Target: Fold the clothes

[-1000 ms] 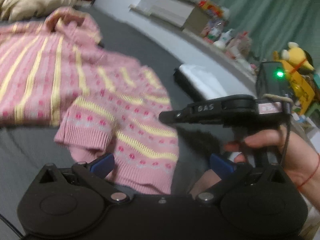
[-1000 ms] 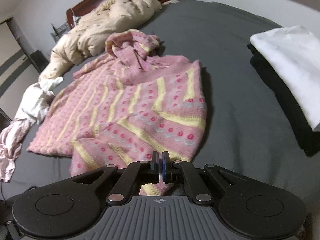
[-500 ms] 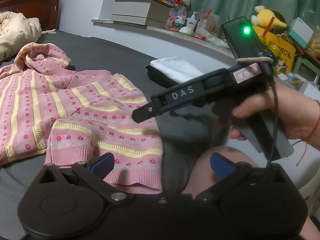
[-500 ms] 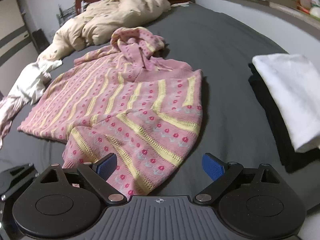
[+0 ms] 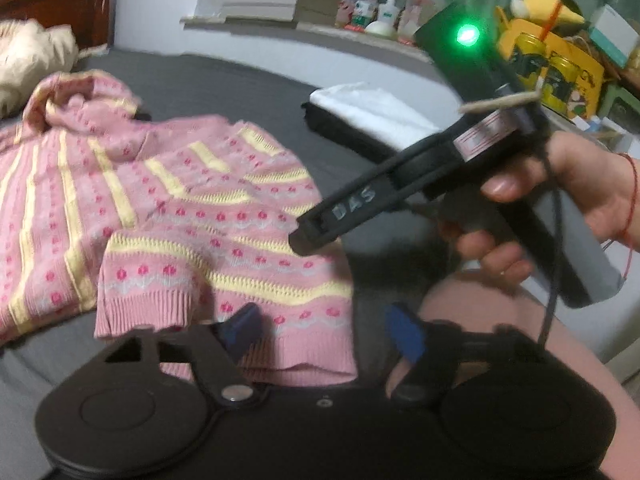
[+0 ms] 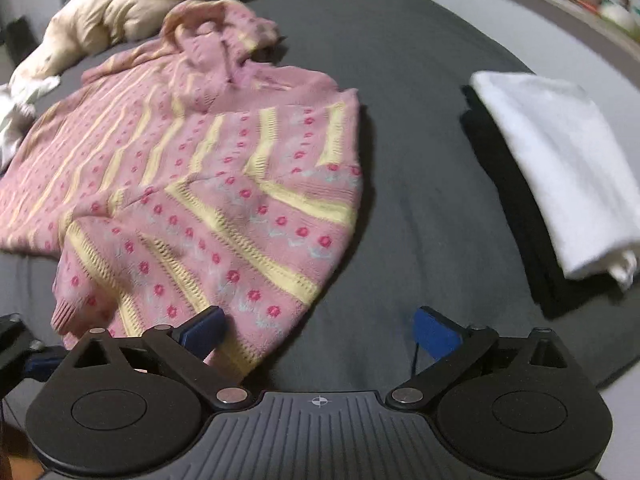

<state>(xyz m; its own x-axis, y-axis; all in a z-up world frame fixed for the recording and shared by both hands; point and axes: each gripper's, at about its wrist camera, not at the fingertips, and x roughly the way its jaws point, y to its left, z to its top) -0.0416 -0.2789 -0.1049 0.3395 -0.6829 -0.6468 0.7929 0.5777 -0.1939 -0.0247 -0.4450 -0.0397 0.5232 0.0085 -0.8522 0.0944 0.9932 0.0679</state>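
On bed: pink sweater (image 6: 192, 184); "DAS" on right claw (image 6: 320, 330), widening, empty; left claw (image 5: 324, 330) closing, empty.

The dark grey bed (image 6: 420, 80) carries a pink sweater (image 6: 192, 184), folded clothes (image 6: 560, 176) and a quilt (image 6: 132, 4).

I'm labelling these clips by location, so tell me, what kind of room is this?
Most likely a bedroom. A pink knitted sweater with yellow stripes lies on a bed with a dark grey sheet, a crumpled beige quilt sits near a brown wooden headboard, and a folded white cloth rests beside it.
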